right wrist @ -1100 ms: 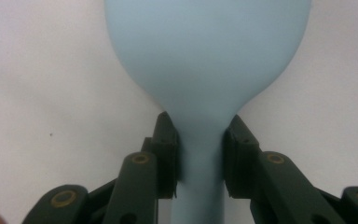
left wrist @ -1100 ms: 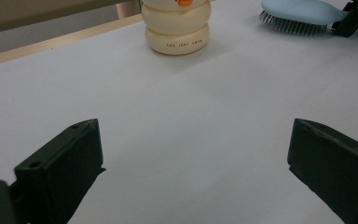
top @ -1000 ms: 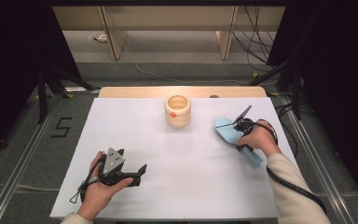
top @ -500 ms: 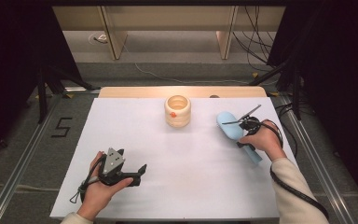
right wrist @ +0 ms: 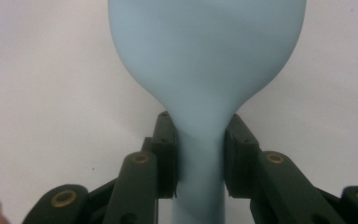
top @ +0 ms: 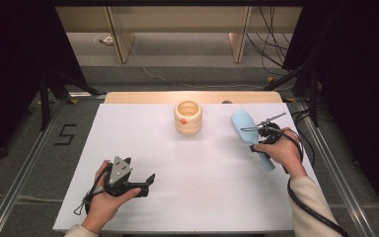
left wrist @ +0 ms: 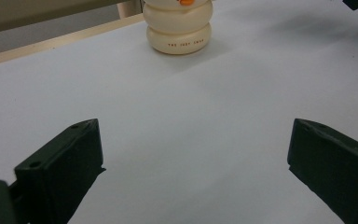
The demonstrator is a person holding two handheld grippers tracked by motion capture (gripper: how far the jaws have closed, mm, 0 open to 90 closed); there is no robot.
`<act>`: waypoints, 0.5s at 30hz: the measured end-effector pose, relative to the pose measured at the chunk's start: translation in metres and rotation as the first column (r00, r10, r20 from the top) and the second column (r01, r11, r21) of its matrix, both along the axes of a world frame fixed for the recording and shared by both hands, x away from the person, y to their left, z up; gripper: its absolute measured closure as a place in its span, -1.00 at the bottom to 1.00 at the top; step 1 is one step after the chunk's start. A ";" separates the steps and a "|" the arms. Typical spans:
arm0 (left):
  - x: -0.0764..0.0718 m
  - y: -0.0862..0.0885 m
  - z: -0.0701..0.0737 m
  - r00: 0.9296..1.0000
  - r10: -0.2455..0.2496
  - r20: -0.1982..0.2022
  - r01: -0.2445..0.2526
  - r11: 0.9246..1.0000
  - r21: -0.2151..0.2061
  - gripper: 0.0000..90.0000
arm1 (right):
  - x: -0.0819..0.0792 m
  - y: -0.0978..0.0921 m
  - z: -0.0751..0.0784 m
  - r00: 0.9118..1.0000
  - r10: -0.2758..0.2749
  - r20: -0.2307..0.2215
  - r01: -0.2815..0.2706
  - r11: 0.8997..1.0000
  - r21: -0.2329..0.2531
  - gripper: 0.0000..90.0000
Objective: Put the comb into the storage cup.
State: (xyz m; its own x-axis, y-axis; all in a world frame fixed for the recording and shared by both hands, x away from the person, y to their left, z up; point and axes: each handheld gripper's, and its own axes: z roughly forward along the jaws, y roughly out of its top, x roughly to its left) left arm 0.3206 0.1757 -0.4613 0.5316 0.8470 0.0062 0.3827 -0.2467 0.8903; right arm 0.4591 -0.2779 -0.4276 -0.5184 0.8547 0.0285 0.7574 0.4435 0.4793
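A white table (top: 197, 163) under dark surroundings. My right gripper (right wrist: 199, 140) has its jaws pinched tight on the neck of the light blue brush (top: 249, 133), whose head sticks out ahead of it. Over the last second the brush has risen and shifted away from me (it lay flatter before), so I judge the lift is under way. The cream cup (top: 188, 117) stands to its left. My left gripper (top: 145, 181) rests wide open, empty.
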 end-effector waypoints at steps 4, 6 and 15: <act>0.000 0.000 0.000 1.000 0.002 0.004 -0.002 1.000 -0.005 -0.94 | -0.003 -0.002 0.000 0.999 -0.025 0.027 0.024 0.999 0.044 0.57; 0.000 0.000 0.000 1.000 0.001 0.005 -0.001 1.000 -0.006 -0.94 | -0.004 -0.002 0.000 0.999 -0.029 0.030 0.028 0.998 0.051 0.57; 0.000 0.001 0.001 1.000 0.002 0.005 -0.002 1.000 -0.007 -0.93 | -0.007 -0.009 0.003 0.995 -0.066 0.078 0.058 0.994 0.097 0.57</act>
